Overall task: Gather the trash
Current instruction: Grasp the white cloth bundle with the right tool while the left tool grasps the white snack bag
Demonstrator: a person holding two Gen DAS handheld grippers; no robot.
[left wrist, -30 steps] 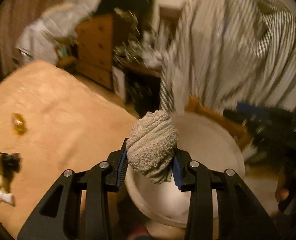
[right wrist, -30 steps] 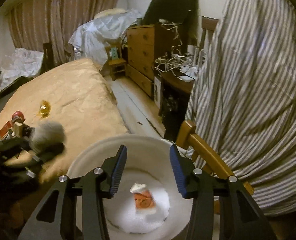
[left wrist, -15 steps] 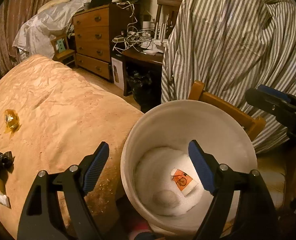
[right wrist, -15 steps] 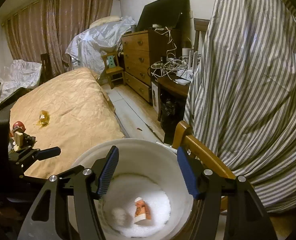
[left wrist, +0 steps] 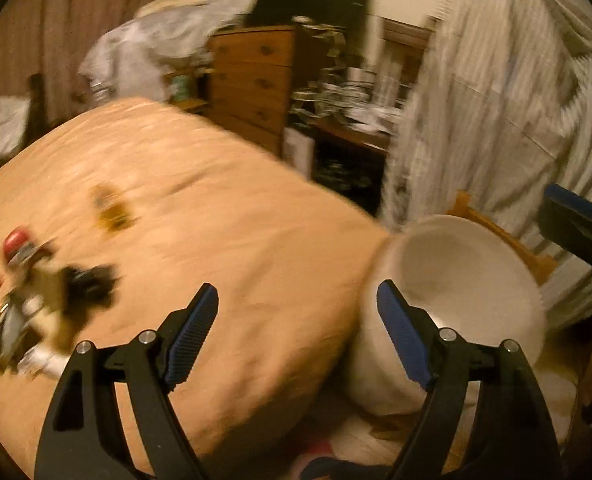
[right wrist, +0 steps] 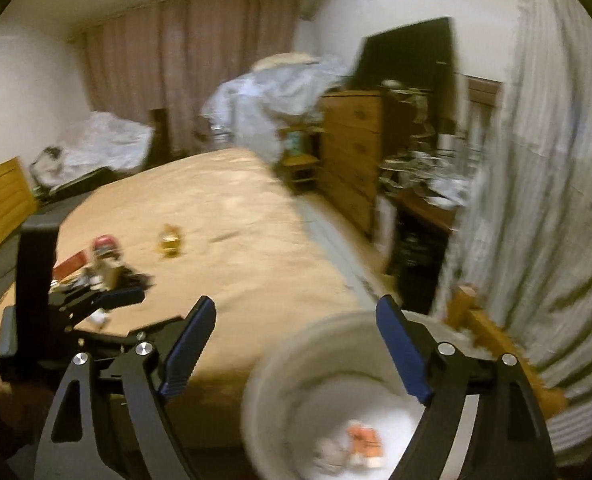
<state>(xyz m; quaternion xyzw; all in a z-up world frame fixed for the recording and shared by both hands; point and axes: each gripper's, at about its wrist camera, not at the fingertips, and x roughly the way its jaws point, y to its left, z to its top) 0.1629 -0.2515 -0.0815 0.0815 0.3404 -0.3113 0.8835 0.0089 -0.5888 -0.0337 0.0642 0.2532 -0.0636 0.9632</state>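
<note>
While apart, trash left of blue fingers.

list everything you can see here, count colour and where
bucket: 1, white, on the floor at the near corner of the bed
trash in bucket: at least 2 pieces, one orange and white, one pale grey, on the bottom
bed cover: 1, tan, across the left and middle
trash pile: several blurred pieces, red, black and white, on the bed's left side
amber wrapper: 1, yellowish, alone on the bed beyond the pile
dresser: 1, brown wood, by the far wall
striped cloth: 1, grey and white, hanging at right
wooden chair: 1, orange-brown, behind the bucket
curtains: brownish, far wall
left gripper: black with blue pads, open, empty, over the bed edge
right gripper: same colours, open, empty, above the bucket
</note>
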